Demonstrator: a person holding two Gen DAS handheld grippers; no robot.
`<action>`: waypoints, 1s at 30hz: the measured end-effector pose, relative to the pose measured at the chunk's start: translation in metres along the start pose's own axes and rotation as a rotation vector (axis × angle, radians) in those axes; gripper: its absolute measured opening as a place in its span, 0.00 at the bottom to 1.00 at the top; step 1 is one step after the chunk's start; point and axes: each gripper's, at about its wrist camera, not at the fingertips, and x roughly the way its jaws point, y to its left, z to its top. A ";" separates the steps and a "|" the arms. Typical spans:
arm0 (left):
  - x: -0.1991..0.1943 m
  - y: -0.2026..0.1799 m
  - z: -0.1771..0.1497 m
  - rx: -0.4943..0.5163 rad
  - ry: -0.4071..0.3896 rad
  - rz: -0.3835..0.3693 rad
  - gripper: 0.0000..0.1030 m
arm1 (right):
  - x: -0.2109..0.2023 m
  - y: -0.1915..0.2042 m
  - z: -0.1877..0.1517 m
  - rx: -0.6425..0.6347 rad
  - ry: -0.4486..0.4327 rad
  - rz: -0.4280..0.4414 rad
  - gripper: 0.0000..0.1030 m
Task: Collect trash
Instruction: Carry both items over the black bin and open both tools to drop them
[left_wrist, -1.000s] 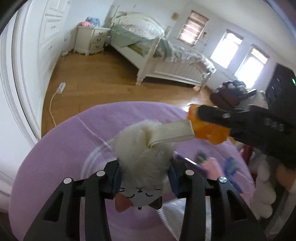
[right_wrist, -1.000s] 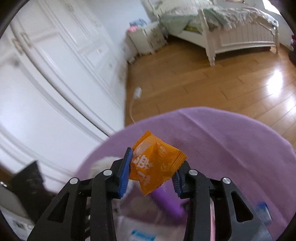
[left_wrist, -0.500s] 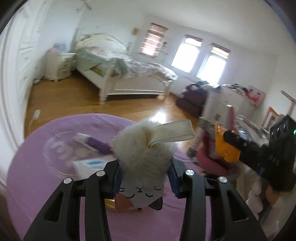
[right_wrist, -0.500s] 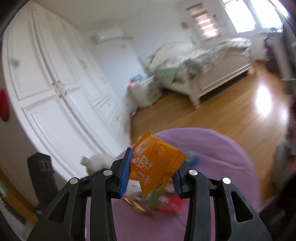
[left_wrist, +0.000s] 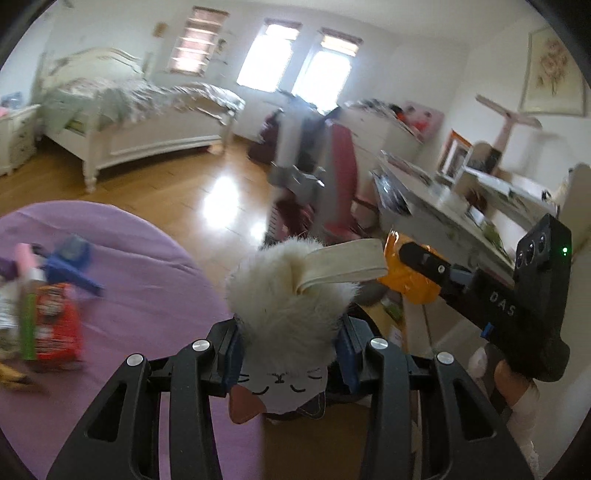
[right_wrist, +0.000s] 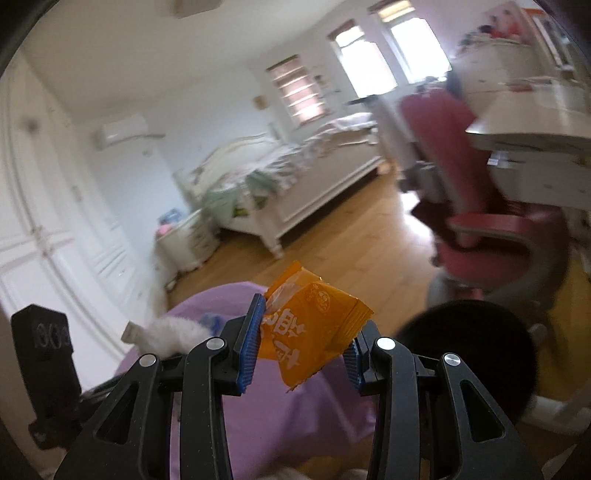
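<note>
The right gripper (right_wrist: 301, 343) is clamped on an orange snack wrapper (right_wrist: 314, 328), its blue pads pinching the crinkled packet from both sides and holding it clear above the purple-covered table (right_wrist: 280, 413). The left gripper (left_wrist: 288, 350) is closed on a white furry plush toy (left_wrist: 291, 295) with a sleepy cat face and a cream strap loop, lifted off the same cloth. More litter lies on the purple cloth at the left: a red snack packet (left_wrist: 55, 325) and a blurred blue item (left_wrist: 72, 262). A dark round opening (right_wrist: 465, 354), probably a bin, sits just beyond the right gripper, beside a pink desk chair (right_wrist: 491, 229). The carry step appears under way; the next move likely calls for bringing the wrapper over that opening before the jaws part.
</note>
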 end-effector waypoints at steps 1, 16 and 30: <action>0.007 -0.006 -0.002 0.005 0.013 -0.012 0.40 | -0.005 -0.014 0.000 0.014 -0.009 -0.020 0.38; 0.097 -0.057 -0.019 0.104 0.185 -0.074 0.41 | -0.007 -0.119 -0.020 0.163 0.010 -0.161 0.38; 0.146 -0.073 -0.024 0.162 0.268 -0.070 0.47 | 0.006 -0.137 -0.030 0.213 0.047 -0.221 0.43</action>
